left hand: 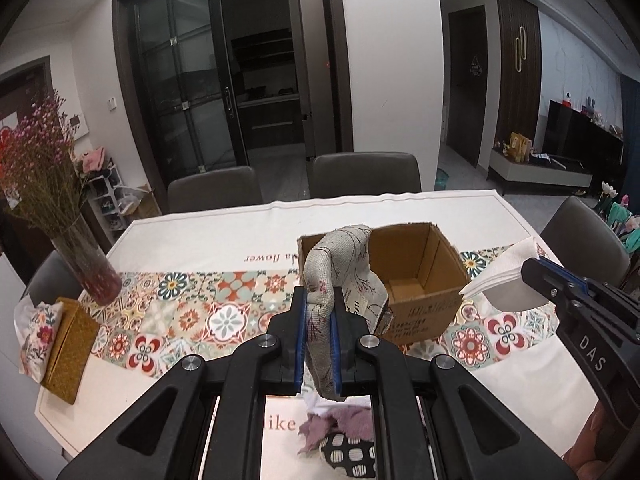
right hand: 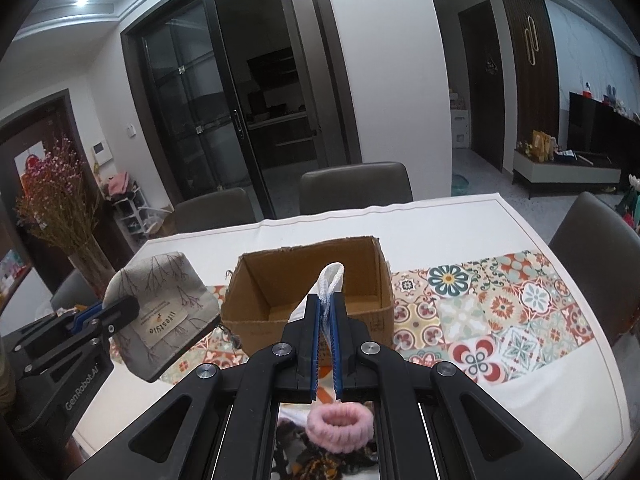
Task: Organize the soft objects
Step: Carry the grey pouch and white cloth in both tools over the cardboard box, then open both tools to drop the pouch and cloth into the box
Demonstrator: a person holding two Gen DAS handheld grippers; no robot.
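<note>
Left wrist view: the left tool [left hand: 319, 312] clamps a beige printed cloth [left hand: 340, 264] lifted near the cardboard box [left hand: 424, 280], probably for dropping in. Right wrist view: the right tool [right hand: 327, 320] pinches a white cloth [right hand: 330, 280] before that box.

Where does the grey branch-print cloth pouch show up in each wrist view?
Left wrist: grey pouch, centre, pinched in the left claw, before the cardboard box.
Right wrist: the pouch at lower left, label visible, left of the box.
Shared landmark: the cardboard box.
</note>
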